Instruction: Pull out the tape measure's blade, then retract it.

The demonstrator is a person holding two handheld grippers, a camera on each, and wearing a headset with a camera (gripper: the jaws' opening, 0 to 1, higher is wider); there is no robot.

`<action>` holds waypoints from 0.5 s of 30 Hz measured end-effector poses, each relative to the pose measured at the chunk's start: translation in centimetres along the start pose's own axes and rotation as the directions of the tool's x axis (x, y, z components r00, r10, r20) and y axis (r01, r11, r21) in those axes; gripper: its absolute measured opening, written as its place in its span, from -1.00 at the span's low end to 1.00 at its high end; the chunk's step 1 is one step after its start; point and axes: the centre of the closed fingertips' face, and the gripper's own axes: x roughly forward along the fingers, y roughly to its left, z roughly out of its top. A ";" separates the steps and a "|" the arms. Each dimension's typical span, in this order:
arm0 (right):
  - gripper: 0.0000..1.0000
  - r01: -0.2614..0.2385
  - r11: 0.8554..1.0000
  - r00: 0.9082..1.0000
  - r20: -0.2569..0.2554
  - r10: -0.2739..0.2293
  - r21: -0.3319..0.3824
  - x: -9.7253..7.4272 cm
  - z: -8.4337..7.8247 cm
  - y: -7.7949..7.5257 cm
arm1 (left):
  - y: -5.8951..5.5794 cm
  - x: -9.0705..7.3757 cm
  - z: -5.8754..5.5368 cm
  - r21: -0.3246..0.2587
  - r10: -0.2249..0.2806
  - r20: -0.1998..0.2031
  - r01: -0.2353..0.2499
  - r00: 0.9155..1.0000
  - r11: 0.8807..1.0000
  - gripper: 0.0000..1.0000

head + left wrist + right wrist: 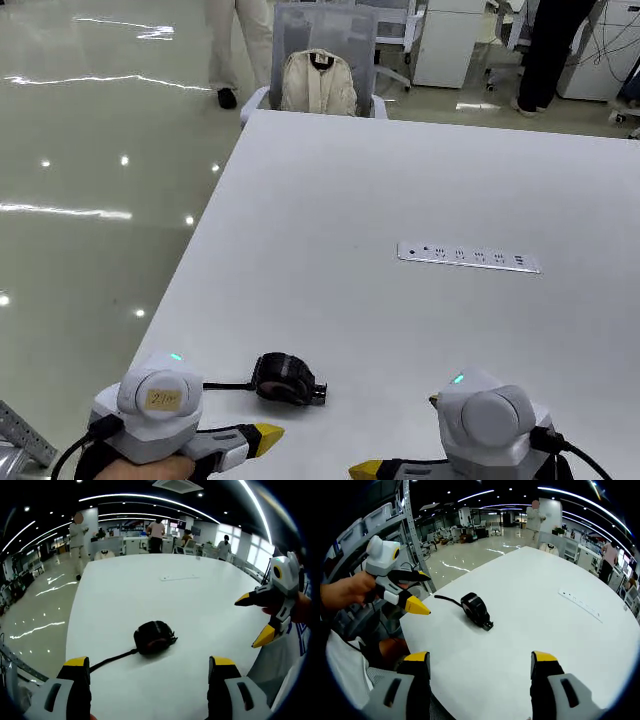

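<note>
Hovering at the near edge of the table (400, 180) with left gripper (148, 664) and right gripper (481, 657) both spread wide, holding nothing. On the approach step, apparently: tape measure (288, 380) lying just ahead between them, blade fully in. Probably next: steady it, pinch the blade tip (488, 626).

Tape measure (288, 379) on table (400, 180), ahead of left tool (148, 662), power strip (468, 257) farther back

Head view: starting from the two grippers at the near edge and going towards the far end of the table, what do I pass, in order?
black tape measure → white power strip → grey chair beyond the table's far end, with a cream jacket draped on it.
</note>
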 end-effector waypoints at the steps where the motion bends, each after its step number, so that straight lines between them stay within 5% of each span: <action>1: 0.68 -0.002 1.000 1.000 -0.001 0.002 -0.004 0.1 0.0 0.0 | 0.0 0.1 0.1 0.002 -0.001 -0.001 0.001 1.000 1.000 0.91; 15: 0.66 -0.034 0.999 0.999 -0.005 0.034 -0.025 2.0 0.3 -0.3 | 0.3 1.3 0.0 0.040 -0.015 -0.022 0.016 1.000 0.999 0.89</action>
